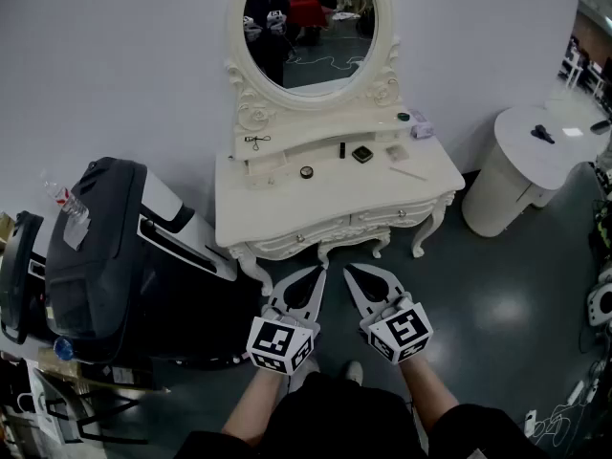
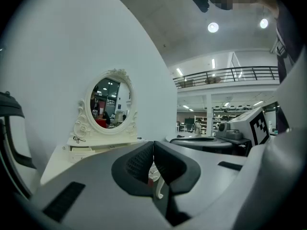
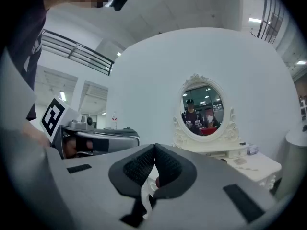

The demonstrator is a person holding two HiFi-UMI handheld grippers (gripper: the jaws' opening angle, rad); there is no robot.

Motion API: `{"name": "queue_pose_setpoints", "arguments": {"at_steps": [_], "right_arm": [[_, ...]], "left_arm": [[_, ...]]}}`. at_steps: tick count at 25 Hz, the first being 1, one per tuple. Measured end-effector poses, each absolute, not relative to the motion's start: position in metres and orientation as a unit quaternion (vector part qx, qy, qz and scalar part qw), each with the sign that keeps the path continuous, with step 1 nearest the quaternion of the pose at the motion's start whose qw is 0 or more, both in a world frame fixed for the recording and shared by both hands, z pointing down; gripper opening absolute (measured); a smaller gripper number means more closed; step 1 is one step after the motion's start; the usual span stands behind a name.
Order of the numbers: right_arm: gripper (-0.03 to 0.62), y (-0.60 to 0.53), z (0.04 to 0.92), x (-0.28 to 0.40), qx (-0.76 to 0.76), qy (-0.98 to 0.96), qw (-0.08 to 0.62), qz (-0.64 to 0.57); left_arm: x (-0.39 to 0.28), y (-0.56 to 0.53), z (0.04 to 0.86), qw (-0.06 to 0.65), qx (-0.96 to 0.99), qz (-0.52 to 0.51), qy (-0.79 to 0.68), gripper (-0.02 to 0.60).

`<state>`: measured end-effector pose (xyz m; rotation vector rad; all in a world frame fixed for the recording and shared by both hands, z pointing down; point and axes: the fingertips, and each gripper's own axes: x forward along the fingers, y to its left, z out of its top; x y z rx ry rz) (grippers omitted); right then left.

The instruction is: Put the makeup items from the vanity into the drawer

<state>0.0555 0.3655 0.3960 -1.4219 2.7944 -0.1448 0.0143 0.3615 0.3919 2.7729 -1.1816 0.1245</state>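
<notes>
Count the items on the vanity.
8: curler on the shelf's left, jar, lavender box at its right end; tube, square compact, white pad, round compact and stick on the tabletop. More may hide.

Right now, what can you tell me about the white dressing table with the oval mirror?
The cream-white carved dressing table looks like painted wood. Its oval mirror sits upright in a scrolled frame above a low raised shelf. Its front drawers are shut. It stands on curved legs on the dark floor, backed against the white wall. Small makeup items lie on top.
</notes>
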Motion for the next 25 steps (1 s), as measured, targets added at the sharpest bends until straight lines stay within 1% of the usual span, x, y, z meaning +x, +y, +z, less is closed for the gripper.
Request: {"name": "queue_pose_setpoints", "arguments": {"at_steps": [13, 18, 25], "right_arm": [[0.023, 0.364, 0.395, 0.027, -0.45, 0.892, -0.002, -0.045], [0.023, 0.355, 0.395, 0.009, -0.45, 0.891, 0.006, -0.055], [0.025, 0.341, 0.408, -0.029, -0.464, 0.884, -0.004, -0.06]], "left_arm": [[-0.014, 0.356, 0.39, 0.064, 0.913, 0.033, -0.402, 0.015], [-0.037, 0.347, 0.395, 0.069, 0.913, 0.035, -0.401, 0.015], [-0.075, 0.335, 0.406, 0.079, 0.919, 0.043, -0.383, 0.015]]}}
